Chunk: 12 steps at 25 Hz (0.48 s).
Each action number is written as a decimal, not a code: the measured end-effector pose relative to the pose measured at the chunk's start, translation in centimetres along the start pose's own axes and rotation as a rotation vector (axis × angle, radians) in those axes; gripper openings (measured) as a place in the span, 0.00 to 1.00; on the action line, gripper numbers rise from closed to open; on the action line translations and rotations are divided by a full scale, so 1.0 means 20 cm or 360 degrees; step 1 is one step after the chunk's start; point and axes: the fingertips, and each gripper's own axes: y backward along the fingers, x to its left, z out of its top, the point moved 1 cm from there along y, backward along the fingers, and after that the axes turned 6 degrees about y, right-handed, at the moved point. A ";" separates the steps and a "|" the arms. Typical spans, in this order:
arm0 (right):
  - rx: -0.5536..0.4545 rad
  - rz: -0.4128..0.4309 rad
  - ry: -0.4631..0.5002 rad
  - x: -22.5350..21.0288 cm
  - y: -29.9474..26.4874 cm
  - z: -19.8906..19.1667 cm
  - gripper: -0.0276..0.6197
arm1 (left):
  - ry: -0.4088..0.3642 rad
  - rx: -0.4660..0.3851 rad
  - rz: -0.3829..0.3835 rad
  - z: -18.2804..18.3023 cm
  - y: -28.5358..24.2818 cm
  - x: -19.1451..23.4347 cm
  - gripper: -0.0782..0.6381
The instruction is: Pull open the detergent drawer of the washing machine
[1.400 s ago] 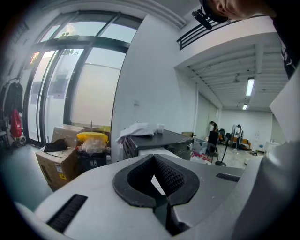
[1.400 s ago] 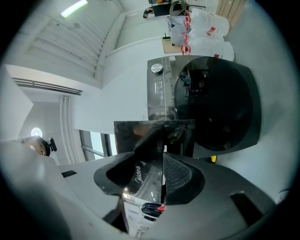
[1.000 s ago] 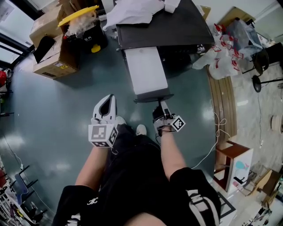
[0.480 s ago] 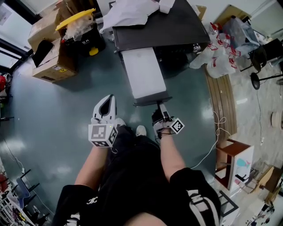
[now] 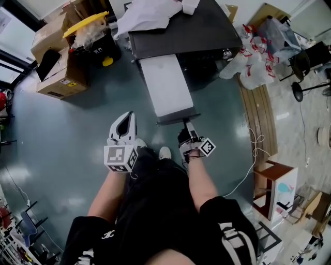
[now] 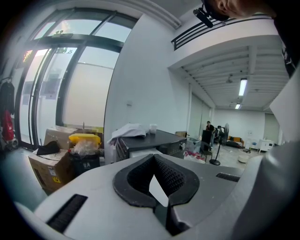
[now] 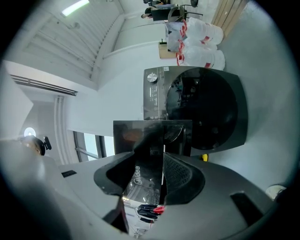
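- Floor — glossy grey-green, with clutter along the far edge: cardboard boxes at far left, plastic bags at far right.
- Washing machine: dark top, far centre, with a white cloth heaped on it.
- Detergent drawer: white, standing well out of the machine toward the person, with a dark front panel at its near end.
- Right tongs: pinching that front panel between both pads, right of its middle.
- Left tongs: pressed together with nothing between them — held over the floor, left of the drawer and apart from it.
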 end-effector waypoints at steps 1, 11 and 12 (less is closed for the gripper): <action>-0.0006 -0.0008 -0.0002 -0.01 0.00 0.00 0.34 | -0.0002 0.0000 -0.0001 0.00 0.00 0.00 0.11; -0.0032 -0.0060 -0.0024 -0.07 0.01 0.01 0.34 | -0.0017 -0.0051 -0.0002 0.02 0.02 -0.01 0.11; -0.0032 -0.0060 -0.0026 -0.07 0.01 0.01 0.34 | -0.0014 -0.0047 -0.0003 0.01 0.01 -0.01 0.11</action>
